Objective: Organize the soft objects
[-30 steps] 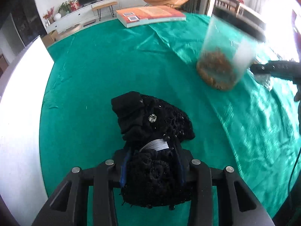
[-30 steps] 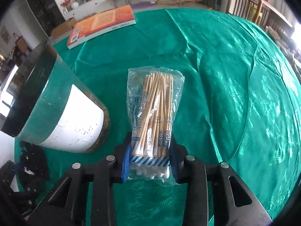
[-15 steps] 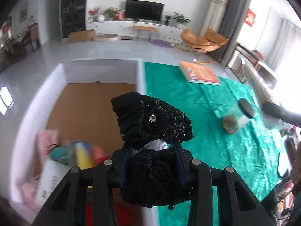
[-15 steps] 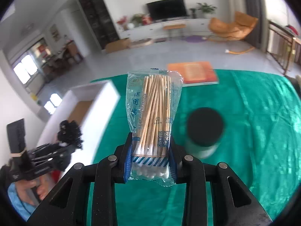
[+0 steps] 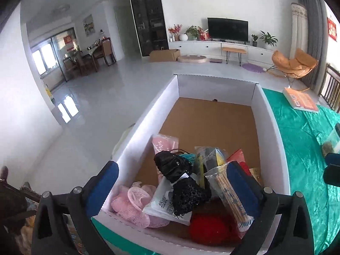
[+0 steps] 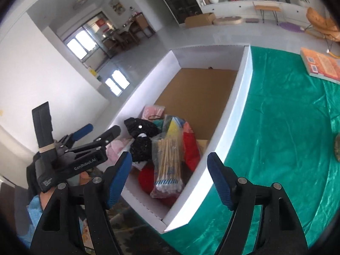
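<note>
A white cardboard box with a brown floor stands at the left edge of the green-covered table. A black lace piece and a bag of cotton swabs lie in its near end on a pile of soft things. My left gripper hangs open and empty above them. My right gripper is open and empty too, above the box's near corner; the swab bag and the black lace show between its fingers. The left gripper shows at the left of the right wrist view.
The pile also holds a pink mesh puff, a red knitted thing, a pink packet and a white packet. An orange book and a jar are on the table to the right.
Both grippers moved over the box and opened. The black lace piece left the left gripper and the swab bag left the right one; both now lie in the box.
</note>
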Demonstrator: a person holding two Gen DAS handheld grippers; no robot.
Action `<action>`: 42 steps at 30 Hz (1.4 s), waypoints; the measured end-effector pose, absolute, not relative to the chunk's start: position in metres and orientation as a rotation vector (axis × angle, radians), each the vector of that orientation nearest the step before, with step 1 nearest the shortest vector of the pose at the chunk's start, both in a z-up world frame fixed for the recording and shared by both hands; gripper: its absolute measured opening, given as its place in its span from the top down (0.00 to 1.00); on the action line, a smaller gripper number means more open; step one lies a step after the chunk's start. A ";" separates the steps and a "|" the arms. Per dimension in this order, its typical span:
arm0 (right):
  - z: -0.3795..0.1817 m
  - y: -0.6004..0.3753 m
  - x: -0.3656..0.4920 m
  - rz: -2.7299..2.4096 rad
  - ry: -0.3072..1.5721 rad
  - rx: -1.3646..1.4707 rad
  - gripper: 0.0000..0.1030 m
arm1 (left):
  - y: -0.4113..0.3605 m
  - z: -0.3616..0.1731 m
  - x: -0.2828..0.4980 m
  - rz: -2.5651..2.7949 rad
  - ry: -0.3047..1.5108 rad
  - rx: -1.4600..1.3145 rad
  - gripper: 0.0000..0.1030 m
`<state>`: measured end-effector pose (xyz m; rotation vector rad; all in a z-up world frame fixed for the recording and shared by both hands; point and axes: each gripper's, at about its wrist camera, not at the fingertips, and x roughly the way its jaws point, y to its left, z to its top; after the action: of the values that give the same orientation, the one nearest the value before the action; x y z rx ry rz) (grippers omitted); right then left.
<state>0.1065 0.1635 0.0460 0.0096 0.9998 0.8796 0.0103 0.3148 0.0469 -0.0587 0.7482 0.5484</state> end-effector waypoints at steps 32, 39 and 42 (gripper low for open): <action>0.052 0.183 0.062 0.775 0.891 -0.304 0.26 | 0.283 0.052 -0.015 0.654 0.783 -0.051 0.01; 0.050 0.185 0.062 0.772 0.896 -0.307 0.26 | 0.285 0.051 -0.018 0.650 0.791 -0.072 0.01; 0.050 0.187 0.061 0.779 0.891 -0.301 0.26 | 0.285 0.051 -0.022 0.613 0.796 -0.115 0.00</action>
<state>0.0609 0.1870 0.0502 -0.3010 0.8905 0.7794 -0.0222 0.2854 0.0512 -0.1146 0.7957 0.6131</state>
